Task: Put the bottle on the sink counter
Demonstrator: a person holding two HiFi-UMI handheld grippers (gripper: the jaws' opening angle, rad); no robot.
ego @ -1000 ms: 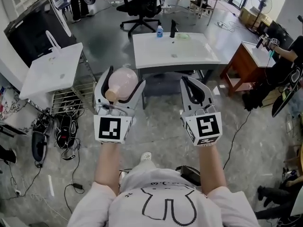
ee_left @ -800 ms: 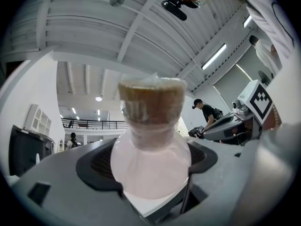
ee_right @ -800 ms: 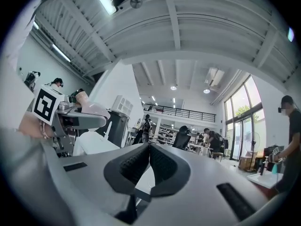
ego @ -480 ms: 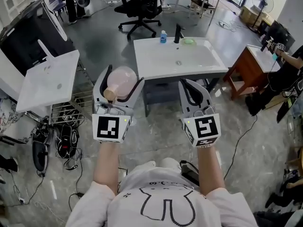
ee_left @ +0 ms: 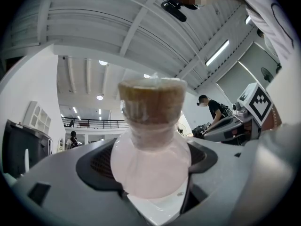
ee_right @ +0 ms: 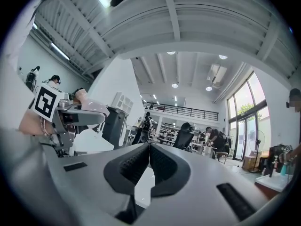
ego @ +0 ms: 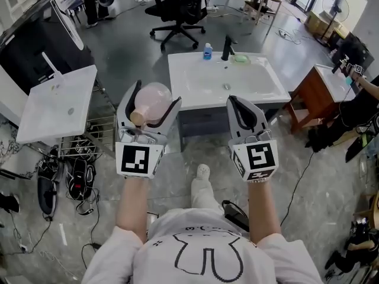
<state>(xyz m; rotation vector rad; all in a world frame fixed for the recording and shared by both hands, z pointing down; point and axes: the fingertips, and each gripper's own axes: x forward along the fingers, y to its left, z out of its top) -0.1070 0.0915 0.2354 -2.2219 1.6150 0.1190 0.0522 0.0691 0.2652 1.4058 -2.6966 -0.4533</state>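
A round pale pink bottle (ego: 151, 102) with a brown cork-like cap sits between the jaws of my left gripper (ego: 150, 105), which is shut on it; in the left gripper view the bottle (ee_left: 149, 145) fills the middle, cap toward the camera. My right gripper (ego: 244, 112) is shut with nothing in it, its pads (ee_right: 148, 166) meeting. Both are held up at chest height over the floor. The white sink counter (ego: 195, 84) with its basin lies ahead, beyond both grippers.
On the counter's far edge stand a small blue bottle (ego: 207, 51), a black tap (ego: 227, 48) and a green soap (ego: 240, 58). Another white basin on a wire rack (ego: 56, 102) is at left, a wooden stand (ego: 311, 96) at right, office chairs (ego: 177, 7) behind.
The sink counter has drawn nearer and lower in the head view as the person walks toward it. Both grippers keep their pose and grip.
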